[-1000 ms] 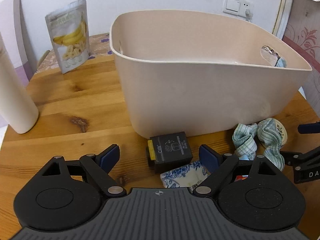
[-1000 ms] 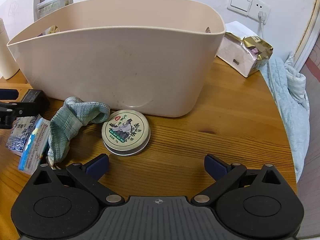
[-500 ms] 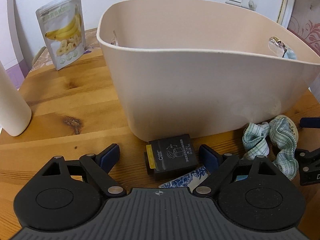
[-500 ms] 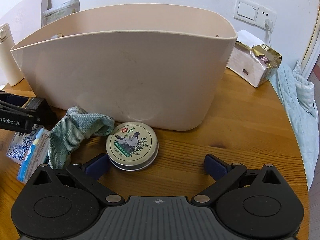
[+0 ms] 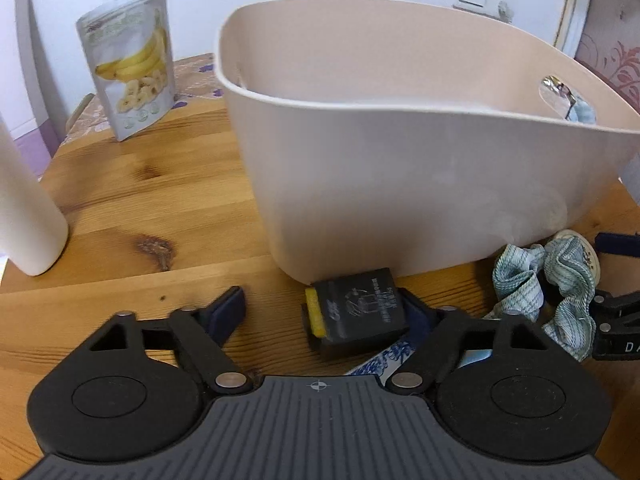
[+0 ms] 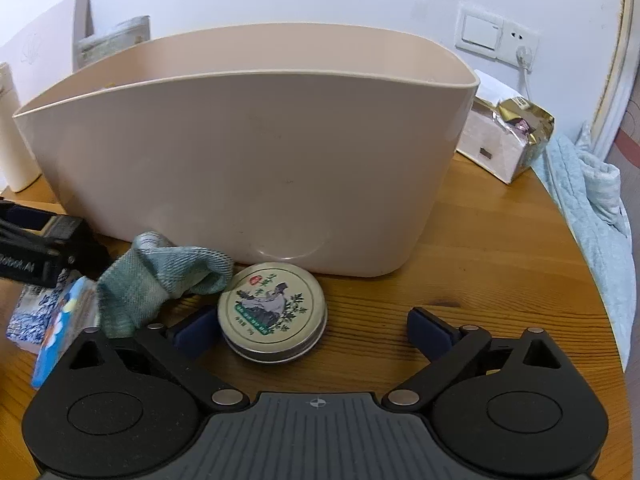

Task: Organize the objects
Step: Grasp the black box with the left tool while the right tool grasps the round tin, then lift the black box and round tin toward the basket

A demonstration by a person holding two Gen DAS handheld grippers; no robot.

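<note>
On the wooden table (image 5: 132,200), a white bottle (image 5: 24,208) stands at far left, with a banana-chip pouch (image 5: 130,60) upright behind it. The left gripper (image 5: 324,310) is spread wide; its right finger touches the black box (image 5: 358,312), which lies against the foot of the beige basket (image 5: 400,168) and partly on a blue-patterned packet (image 5: 384,358). The basket blocks the way ahead. Right of the box, a crumpled green checked cloth (image 6: 160,280) drapes beside a round tin (image 6: 272,310). The right gripper (image 6: 316,330) is also spread, its left finger apparently touching the tin, though that is hard to judge. A foil-topped package (image 6: 508,136) sits beyond.
</note>
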